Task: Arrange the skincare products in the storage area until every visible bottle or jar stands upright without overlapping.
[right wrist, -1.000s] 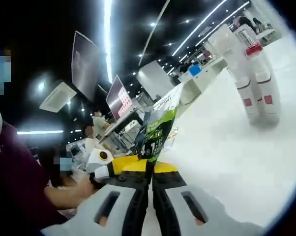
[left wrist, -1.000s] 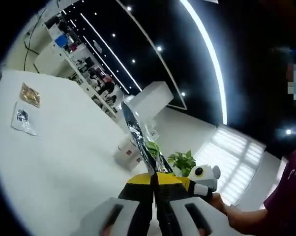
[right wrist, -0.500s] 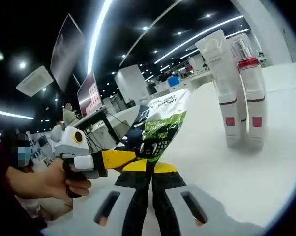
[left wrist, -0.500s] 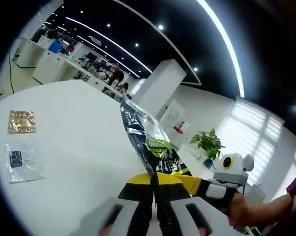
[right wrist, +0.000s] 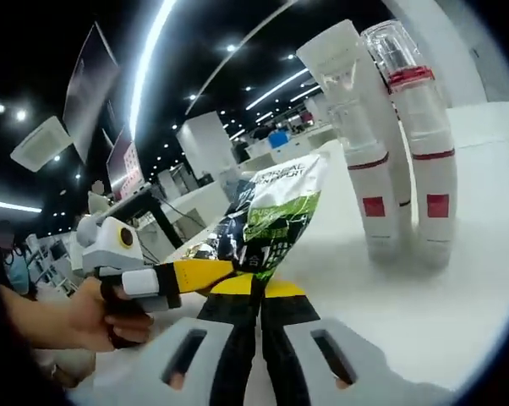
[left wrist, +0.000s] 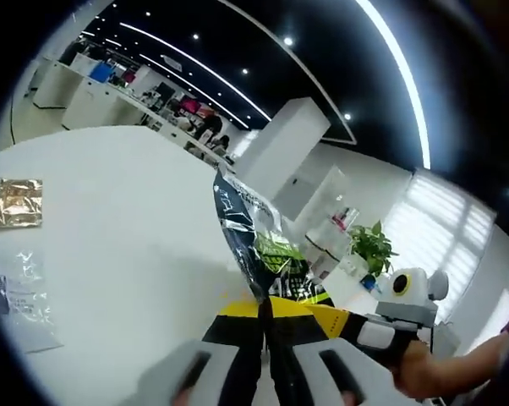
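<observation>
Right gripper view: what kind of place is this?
Probably a large open-plan office or lab: long ceiling light strips, rows of desks with monitors, and a white table holding two skincare bottles.

Open-plan office or showroom: black ceiling with long white LED light strips (left wrist: 390, 76), white counters (left wrist: 85, 101), wall-mounted display screens (right wrist: 123, 165), green potted plant (left wrist: 374, 249), people at desks behind.

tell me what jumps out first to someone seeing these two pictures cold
A shiny black, green and white sachet is pinched at once by both grippers, the right gripper and the left gripper, their yellow-tipped fingers meeting on its lower edge. Beside it in the right gripper view, two white tubes with red bands stand upright on the white table.
</observation>
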Tool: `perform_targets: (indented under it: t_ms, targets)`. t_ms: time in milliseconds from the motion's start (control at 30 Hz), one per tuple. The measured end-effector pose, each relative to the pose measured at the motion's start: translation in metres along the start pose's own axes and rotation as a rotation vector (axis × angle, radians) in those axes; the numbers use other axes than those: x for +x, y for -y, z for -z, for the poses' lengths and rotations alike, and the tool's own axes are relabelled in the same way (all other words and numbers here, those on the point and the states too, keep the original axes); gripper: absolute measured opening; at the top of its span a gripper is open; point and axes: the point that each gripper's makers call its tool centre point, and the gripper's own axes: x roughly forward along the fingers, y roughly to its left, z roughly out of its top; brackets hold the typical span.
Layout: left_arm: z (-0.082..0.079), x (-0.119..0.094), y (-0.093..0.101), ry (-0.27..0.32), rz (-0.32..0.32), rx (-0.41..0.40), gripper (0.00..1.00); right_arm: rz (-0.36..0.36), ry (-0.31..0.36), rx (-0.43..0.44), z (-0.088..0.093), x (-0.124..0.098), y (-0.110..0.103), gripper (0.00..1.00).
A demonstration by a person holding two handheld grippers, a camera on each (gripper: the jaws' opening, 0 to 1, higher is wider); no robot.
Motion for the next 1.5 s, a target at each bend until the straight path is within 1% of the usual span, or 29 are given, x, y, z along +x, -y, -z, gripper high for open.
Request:
perform_targets:
  t_ms: [33, 67, 133, 167, 233, 267, 333, 367, 467, 567, 733, 767, 867, 1033, 1133, 1233, 1333, 1500]
  targets:
    - [-0.001, 0.002, -0.003, -0.011, -0.017, -0.022, 0.0, 0.011, -0.008, -0.018, 0.001, 0.004, 0.001, 0.0]
    - [-0.005, 0.003, -0.001, -0.001, -0.011, -0.006, 0.0, 0.012, 0.001, -0.015, -0.001, 0.006, 0.002, 0.0]
    - [-0.009, 0.007, -0.003, 0.003, -0.011, 0.001, 0.0, 0.014, 0.018, 0.029, -0.005, 0.009, 0.008, 0.0]
    - [-0.009, 0.011, -0.005, -0.005, -0.018, -0.005, 0.0, 0.02, 0.01, 0.027, -0.005, 0.012, 0.011, 0.0]
    - [-0.009, 0.017, -0.009, -0.017, -0.039, 0.01, 0.0, 0.039, -0.001, -0.002, -0.004, 0.015, 0.015, 0.0]
    - [-0.009, 0.018, -0.01, -0.017, -0.042, 0.004, 0.0, 0.043, -0.003, 0.003, -0.003, 0.017, 0.017, 0.0]
    - [-0.008, 0.02, -0.011, -0.022, -0.038, -0.048, 0.0, 0.037, -0.017, 0.084, -0.002, 0.017, 0.021, 0.0]
    - [-0.009, 0.022, -0.013, -0.023, -0.04, -0.051, 0.0, 0.033, -0.01, 0.119, -0.003, 0.017, 0.023, 0.0]
    - [-0.01, 0.027, -0.013, -0.027, -0.046, -0.034, 0.0, 0.05, -0.004, 0.085, -0.005, 0.018, 0.026, 0.0]
    - [-0.009, 0.031, -0.015, -0.037, -0.061, -0.03, 0.0, 0.067, -0.01, 0.098, -0.004, 0.02, 0.03, 0.0]
    - [-0.012, 0.034, -0.016, -0.028, -0.068, -0.03, 0.0, 0.061, -0.002, 0.167, -0.005, 0.023, 0.035, 0.0]
    - [-0.012, 0.035, -0.017, -0.028, -0.074, -0.032, 0.0, 0.057, -0.007, 0.203, -0.004, 0.023, 0.035, 0.0]
    - [-0.011, 0.036, -0.02, -0.033, -0.086, -0.041, 0.0, 0.059, -0.013, 0.212, -0.003, 0.025, 0.036, 0.0]
    - [-0.009, 0.039, -0.023, -0.053, -0.099, -0.028, 0.0, 0.067, -0.018, 0.215, -0.002, 0.026, 0.037, 0.0]
    - [-0.009, 0.039, -0.022, -0.054, -0.097, -0.017, 0.0, 0.075, -0.013, 0.214, -0.002, 0.025, 0.039, 0.0]
    - [-0.009, 0.04, -0.022, -0.054, -0.093, -0.022, 0.0, 0.076, -0.01, 0.216, -0.003, 0.024, 0.039, 0.02]
    - [-0.01, 0.039, -0.022, -0.049, -0.099, -0.007, 0.01, 0.084, -0.002, 0.161, -0.004, 0.021, 0.038, 0.04]
    - [-0.012, 0.039, -0.024, -0.033, -0.102, 0.008, 0.02, 0.095, 0.015, 0.143, -0.005, 0.015, 0.041, 0.08]
